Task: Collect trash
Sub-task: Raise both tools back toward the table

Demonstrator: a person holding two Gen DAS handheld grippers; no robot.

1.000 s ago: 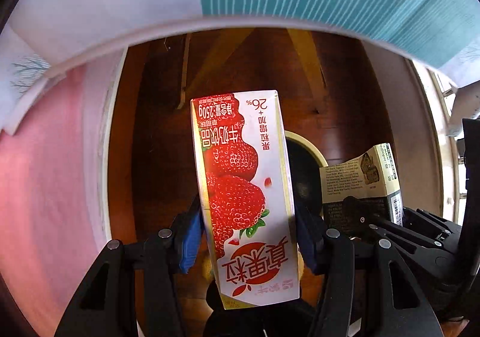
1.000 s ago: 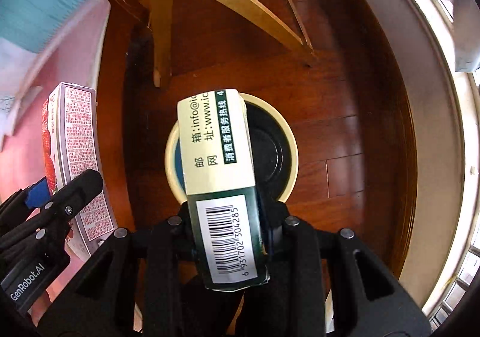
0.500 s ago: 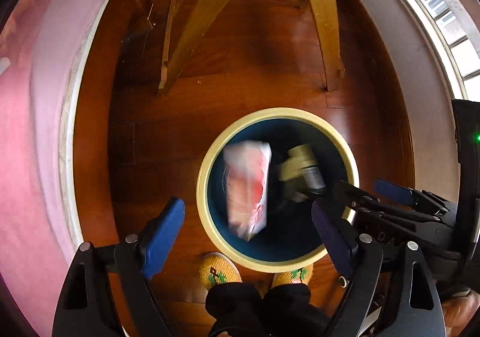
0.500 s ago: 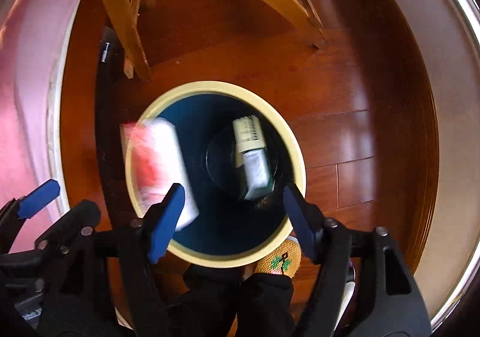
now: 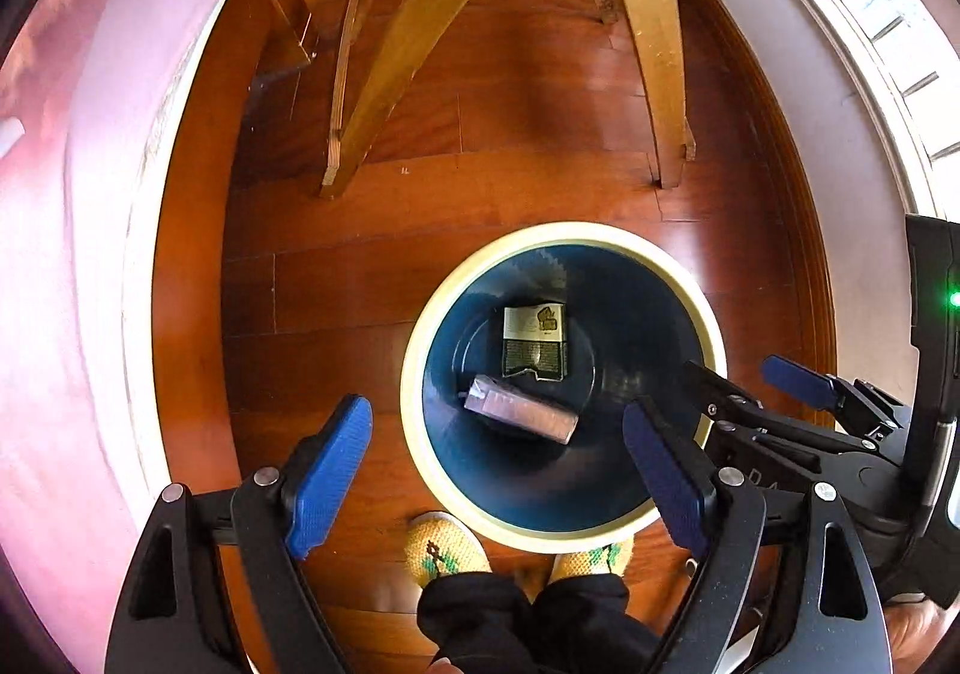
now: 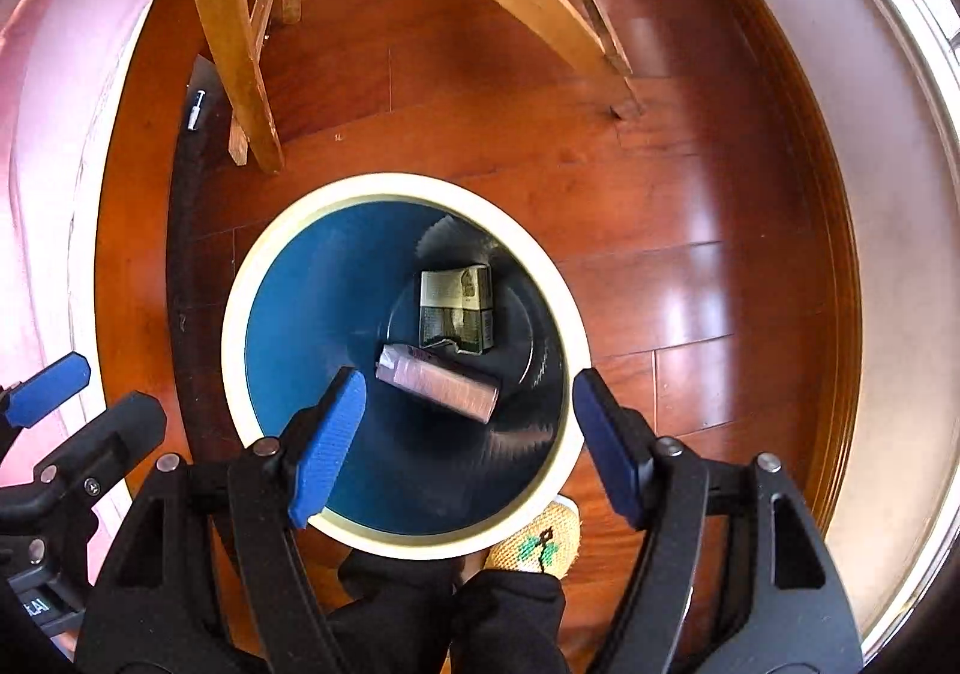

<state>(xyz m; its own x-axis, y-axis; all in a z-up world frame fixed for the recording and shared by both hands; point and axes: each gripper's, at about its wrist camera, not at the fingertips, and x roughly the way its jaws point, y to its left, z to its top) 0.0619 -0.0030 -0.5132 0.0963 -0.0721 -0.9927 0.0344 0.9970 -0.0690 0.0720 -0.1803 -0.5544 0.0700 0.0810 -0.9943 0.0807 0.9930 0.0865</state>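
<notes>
Far to the left runs a pink wall (image 5: 54, 266) with a pale skirting, and wooden chair legs (image 5: 390, 68) stand on the red-brown floor (image 5: 336, 278) beyond the bin. The left gripper (image 5: 498, 458) points down with its blue pads spread wide and nothing between them; it hangs over the near left edge of the bin (image 5: 414, 374). That bin is round, cream-rimmed and dark blue inside. At its bottom lie two pieces of trash: a green and cream box (image 5: 534, 341), flat, and just in front of it a carton (image 5: 519, 415) on its side, one corner touching the box. The right gripper (image 6: 465, 440) hangs over the bin's near side, also spread wide and empty. Beneath both, knitted yellow slippers (image 5: 447, 548) and dark trouser legs (image 6: 420, 614) stand against the bin.
</notes>
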